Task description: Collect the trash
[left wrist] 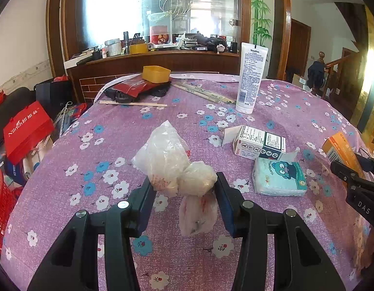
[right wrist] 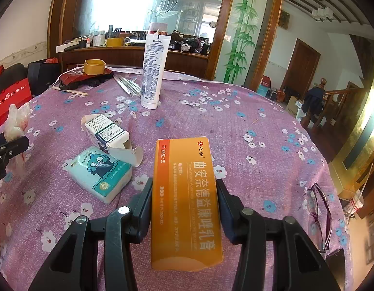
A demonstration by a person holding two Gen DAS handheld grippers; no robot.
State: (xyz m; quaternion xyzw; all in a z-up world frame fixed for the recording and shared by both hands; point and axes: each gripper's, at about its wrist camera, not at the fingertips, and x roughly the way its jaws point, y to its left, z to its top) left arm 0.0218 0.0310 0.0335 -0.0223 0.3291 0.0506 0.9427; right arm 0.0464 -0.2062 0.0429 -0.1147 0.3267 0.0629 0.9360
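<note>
Already gripping on both sides: left hand-held gripper point(left wrist: 184, 186) clamped on a knotted plastic bag point(left wrist: 173, 167) of crumpled waste, right hand-held gripper point(right wrist: 184, 194) clamped on an orange carton point(right wrist: 187, 201), pads pressing its long sides. Both pieces apparently raised clear of the desk point(left wrist: 271, 254), though hard to confirm under the fisheye bend.

Judged roughly midway at best: two items in hand, none yet dropped anywhere, and no bin clearly in sight. Only a red basket point(left wrist: 0, 206) at the left edge, off the desk, possibly the destination. Left lying on the floral purple cloth: an opened white medicine box point(right wrist: 107, 131) with its flap torn, touching a tissue pack point(right wrist: 99, 172) printed with a blue cartoon figure; further back, loose chopsticks point(left wrist: 204, 92) and a yellow tub point(left wrist: 156, 74) on dark clutter. Purple glasses point(right wrist: 319, 218) near the right edge, probably not trash.

Readable: "Vaseline" on the upright white tube point(right wrist: 154, 70); "仁和" and "29克/支" on the orange carton, with large Chinese lettering down its face; "Nilrich" on a red bag point(left wrist: 27, 131) beside the desk. Small print on the white box illegible.
</note>
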